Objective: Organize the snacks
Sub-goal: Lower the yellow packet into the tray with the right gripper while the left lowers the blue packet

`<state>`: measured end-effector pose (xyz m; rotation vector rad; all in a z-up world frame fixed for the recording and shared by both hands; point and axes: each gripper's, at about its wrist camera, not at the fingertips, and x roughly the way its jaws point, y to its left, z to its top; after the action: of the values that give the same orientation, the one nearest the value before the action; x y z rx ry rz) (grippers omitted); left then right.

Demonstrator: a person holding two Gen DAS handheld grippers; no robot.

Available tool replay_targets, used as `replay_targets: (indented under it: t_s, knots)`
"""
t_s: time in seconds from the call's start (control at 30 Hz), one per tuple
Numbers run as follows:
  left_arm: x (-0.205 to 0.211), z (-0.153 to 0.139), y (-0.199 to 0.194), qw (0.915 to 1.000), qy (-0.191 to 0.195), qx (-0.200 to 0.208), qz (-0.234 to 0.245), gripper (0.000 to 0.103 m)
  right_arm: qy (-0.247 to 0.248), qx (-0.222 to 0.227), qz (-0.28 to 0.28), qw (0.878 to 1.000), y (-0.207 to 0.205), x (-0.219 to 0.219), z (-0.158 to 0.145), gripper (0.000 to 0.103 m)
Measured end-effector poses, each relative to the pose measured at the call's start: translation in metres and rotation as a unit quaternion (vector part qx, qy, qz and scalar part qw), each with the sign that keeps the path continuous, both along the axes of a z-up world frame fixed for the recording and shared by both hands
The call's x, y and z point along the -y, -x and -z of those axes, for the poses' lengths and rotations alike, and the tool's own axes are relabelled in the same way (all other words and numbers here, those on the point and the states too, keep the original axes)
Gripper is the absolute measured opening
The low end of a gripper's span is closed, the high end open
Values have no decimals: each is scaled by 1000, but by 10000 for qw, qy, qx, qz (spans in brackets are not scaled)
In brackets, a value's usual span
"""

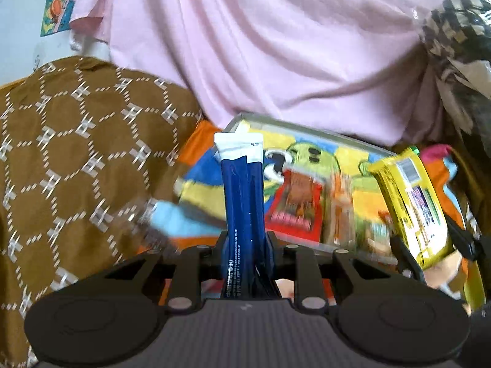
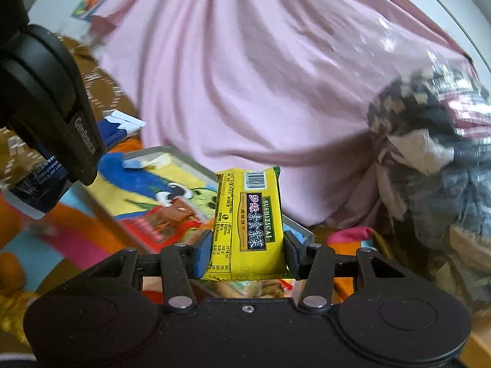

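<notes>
Blue sachet: slim, dark blue with a white sealed top and fine white print, standing upright, clamped in the left gripper.

Yellow pack: flat biscuit wrapper with barcode, green edging and a dark label reading SUSHIZICAI, sitting pinched between the blue pads of the right gripper.

Both are hanging above a clear tray, which is showing a red packet over a bright cartoon mat.

Far: pink cloth draping. Left: brown patterned fabric lying.
</notes>
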<state>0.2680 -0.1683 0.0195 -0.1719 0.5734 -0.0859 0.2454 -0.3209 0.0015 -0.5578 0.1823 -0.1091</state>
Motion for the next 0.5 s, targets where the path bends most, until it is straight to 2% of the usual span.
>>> replay_targets:
  t_s: [0.27, 0.5]
  knots:
    - [34, -3, -50, 9994, -251, 190, 126, 26, -918, -6, 447, 9948, -35, 43, 8, 50]
    - [59, 6, -88, 9990, -407, 179, 50, 26, -1655, -90, 727, 9835, -63, 66, 19, 50]
